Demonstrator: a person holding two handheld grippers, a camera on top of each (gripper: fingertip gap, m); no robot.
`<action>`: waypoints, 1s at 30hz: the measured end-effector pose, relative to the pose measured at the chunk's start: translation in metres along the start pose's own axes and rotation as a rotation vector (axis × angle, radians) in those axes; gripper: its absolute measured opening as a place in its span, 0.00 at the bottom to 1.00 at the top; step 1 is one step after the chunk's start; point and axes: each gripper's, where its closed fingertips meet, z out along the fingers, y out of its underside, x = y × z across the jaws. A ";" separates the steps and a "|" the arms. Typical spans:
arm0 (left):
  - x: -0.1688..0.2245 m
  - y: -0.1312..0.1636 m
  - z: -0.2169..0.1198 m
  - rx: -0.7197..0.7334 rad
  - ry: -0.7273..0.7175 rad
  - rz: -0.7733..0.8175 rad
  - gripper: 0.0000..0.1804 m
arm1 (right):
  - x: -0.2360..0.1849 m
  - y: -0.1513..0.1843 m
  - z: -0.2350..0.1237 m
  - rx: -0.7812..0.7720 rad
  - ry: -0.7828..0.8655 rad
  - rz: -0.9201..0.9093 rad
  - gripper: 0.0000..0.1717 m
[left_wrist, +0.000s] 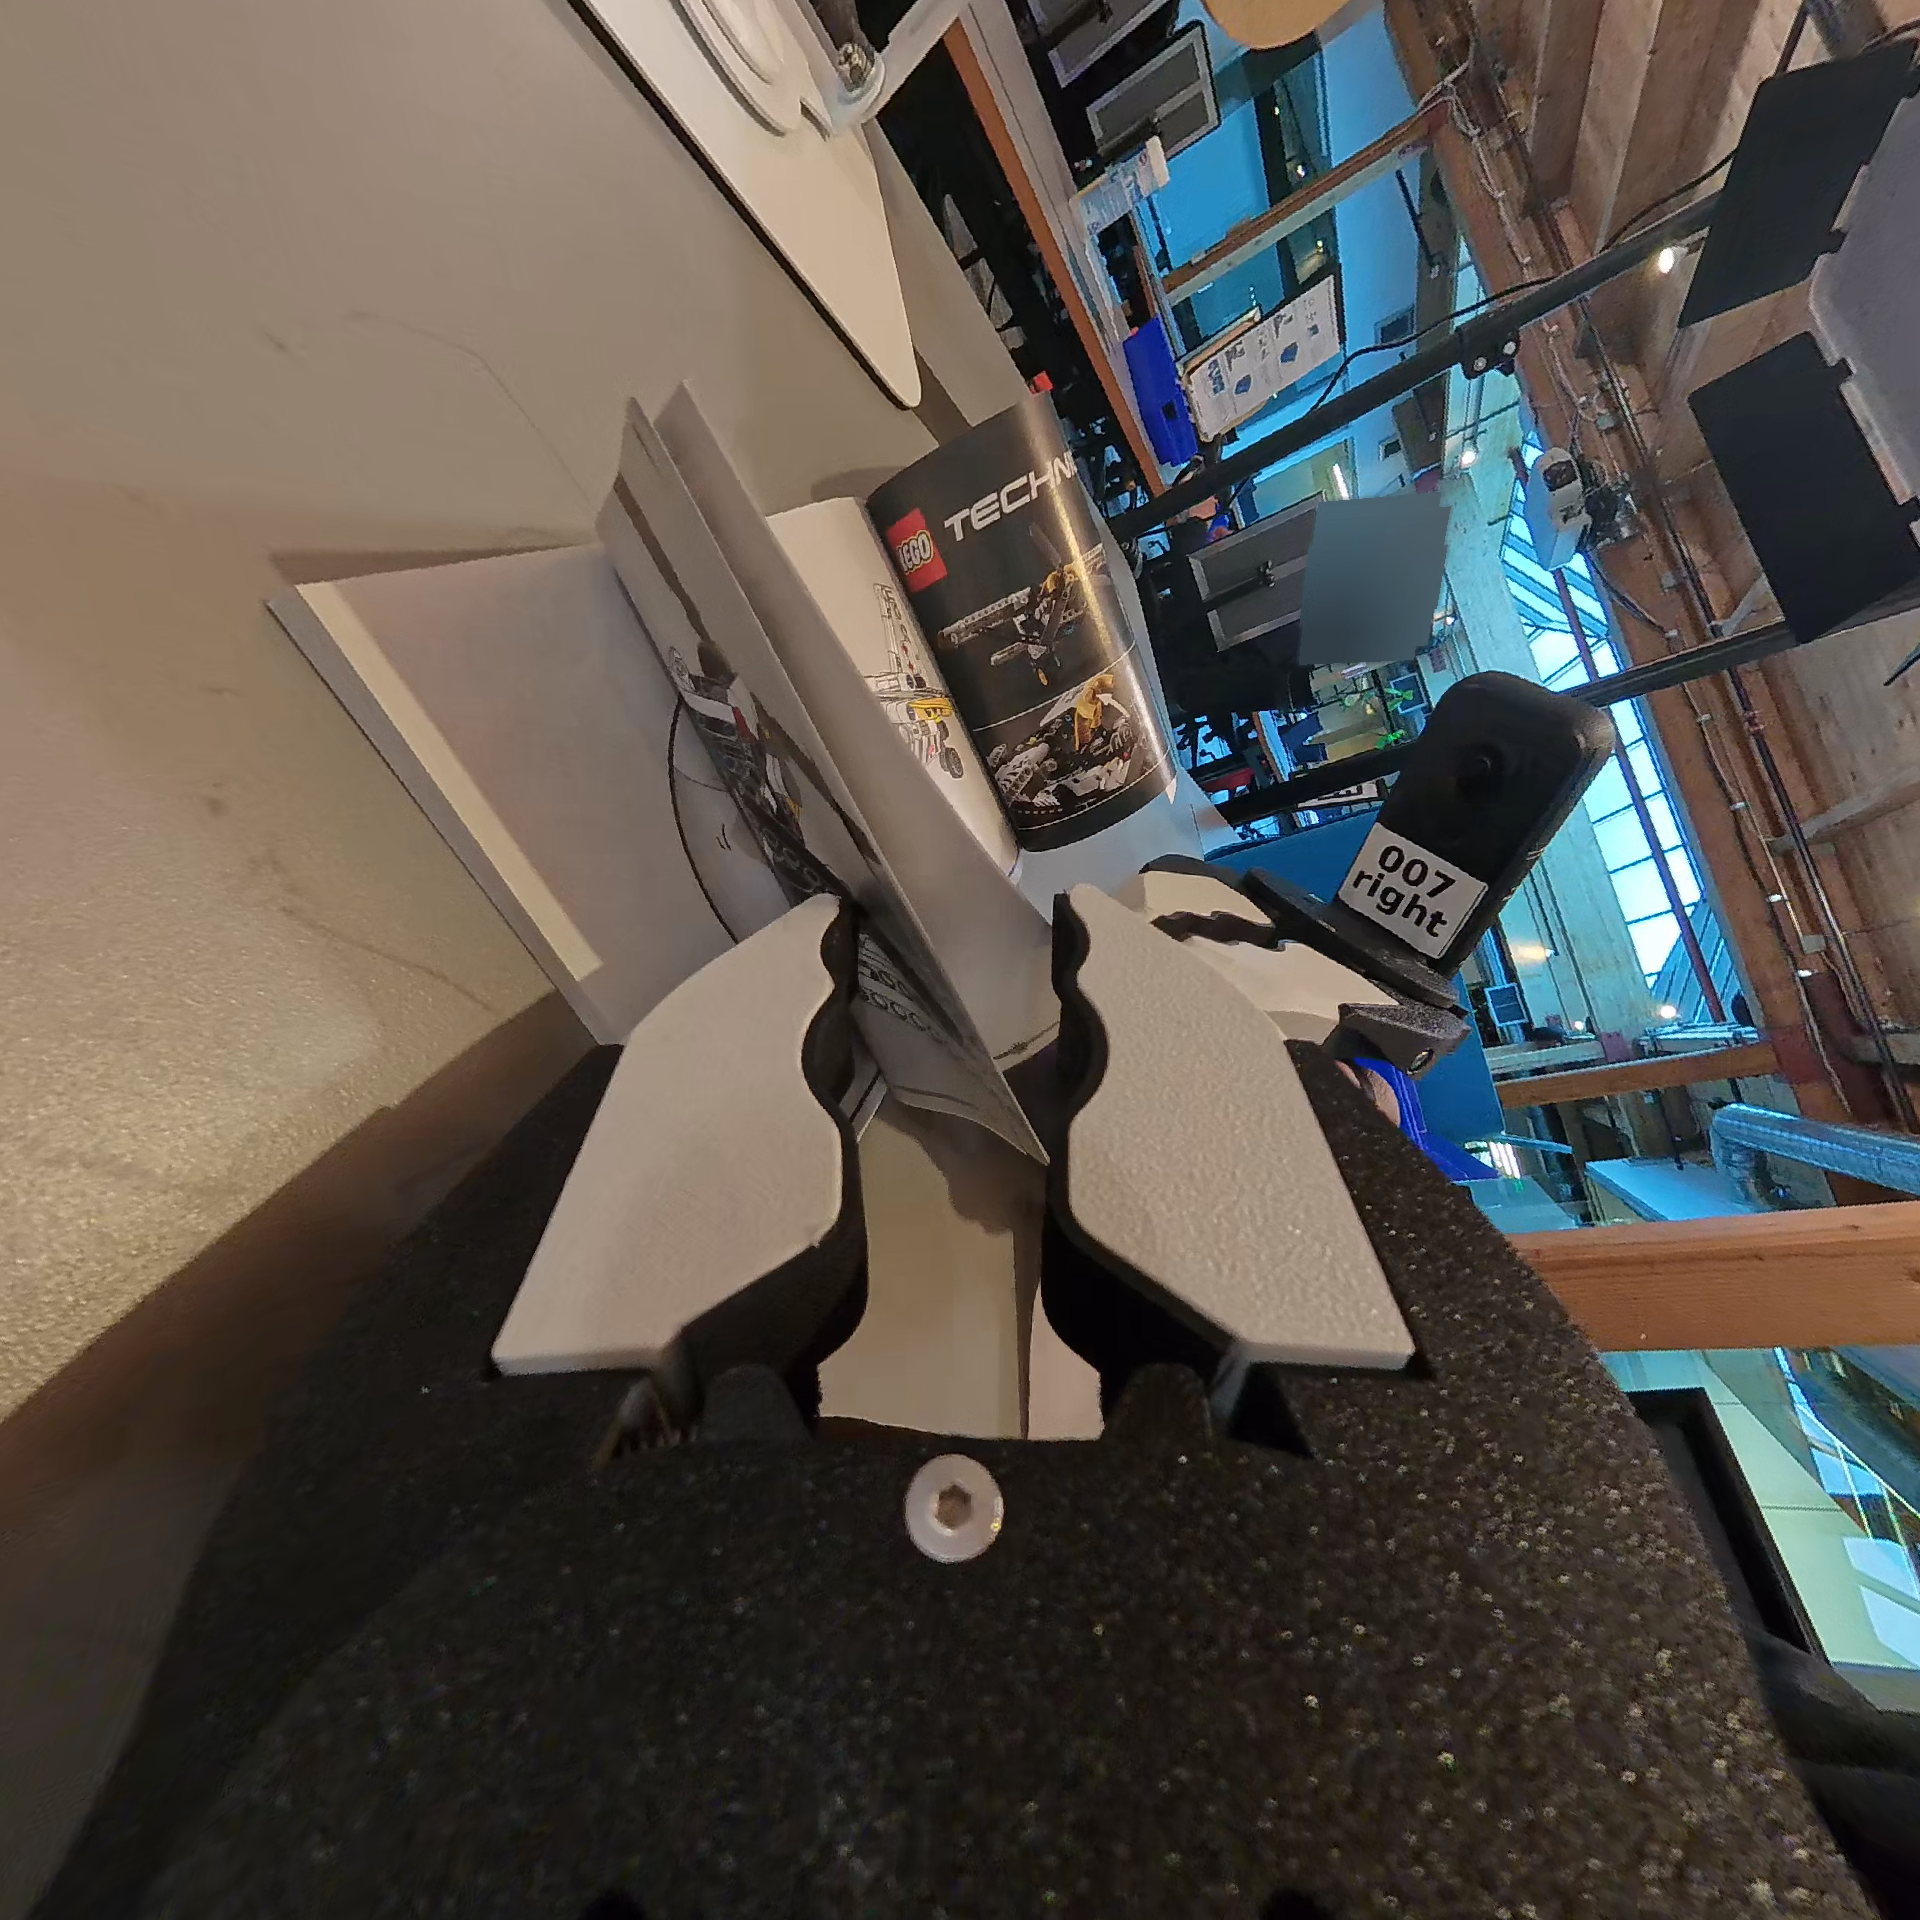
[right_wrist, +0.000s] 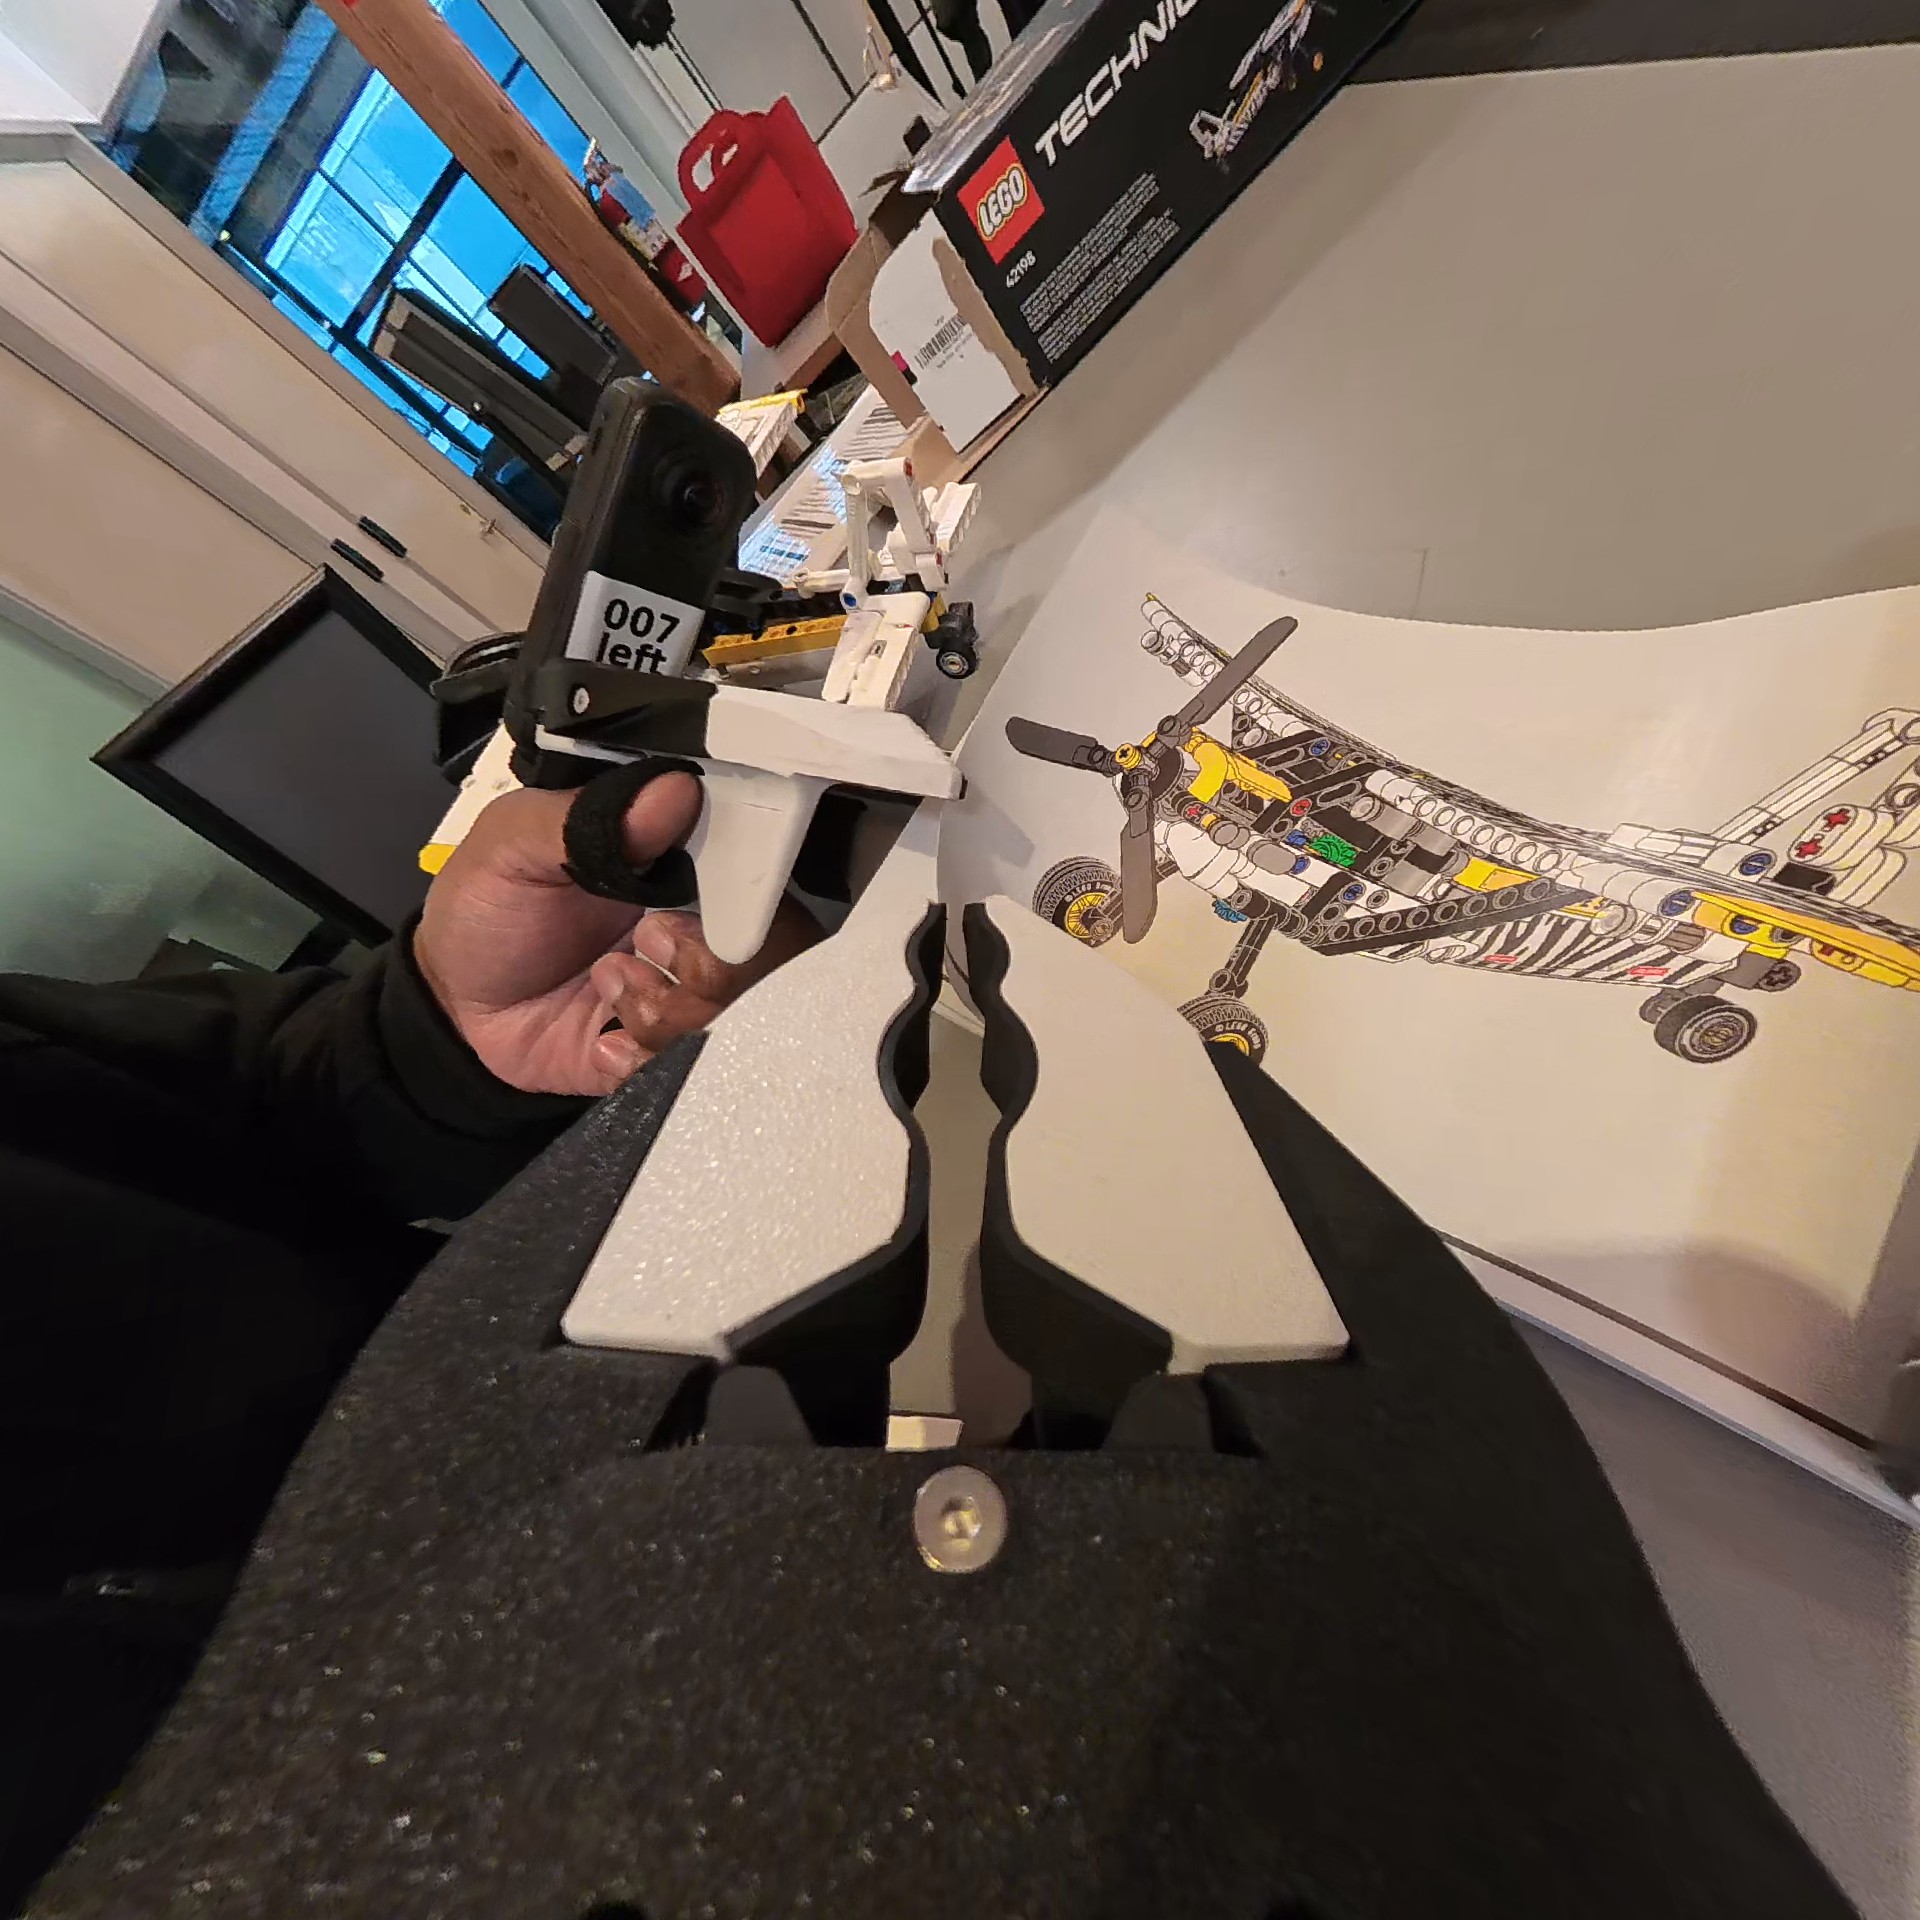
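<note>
Wooden beams (left_wrist: 1662, 1278), large blue-lit windows (right_wrist: 353, 208), a pale tabletop (left_wrist: 208, 416)

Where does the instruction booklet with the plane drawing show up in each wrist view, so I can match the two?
Left wrist view: the instruction booklet stands centre frame, pages fanned, its lower edge running between the left gripper fingers.
Right wrist view: the booklet's open page fills the right half, ahead of the right gripper.
Shared landmark: the yellow-and-white plane drawing, also on the booklet cover.
</note>
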 end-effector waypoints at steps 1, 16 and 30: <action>0.000 0.000 0.000 0.000 0.000 0.000 0.20 | 0.000 0.000 0.000 -0.003 0.000 -0.001 0.02; 0.000 0.000 0.000 -0.004 0.004 -0.007 0.20 | -0.007 0.007 0.009 -0.052 0.010 -0.110 0.08; 0.000 0.001 0.000 -0.007 0.011 -0.009 0.19 | -0.018 0.013 0.020 -0.104 0.067 -0.493 0.13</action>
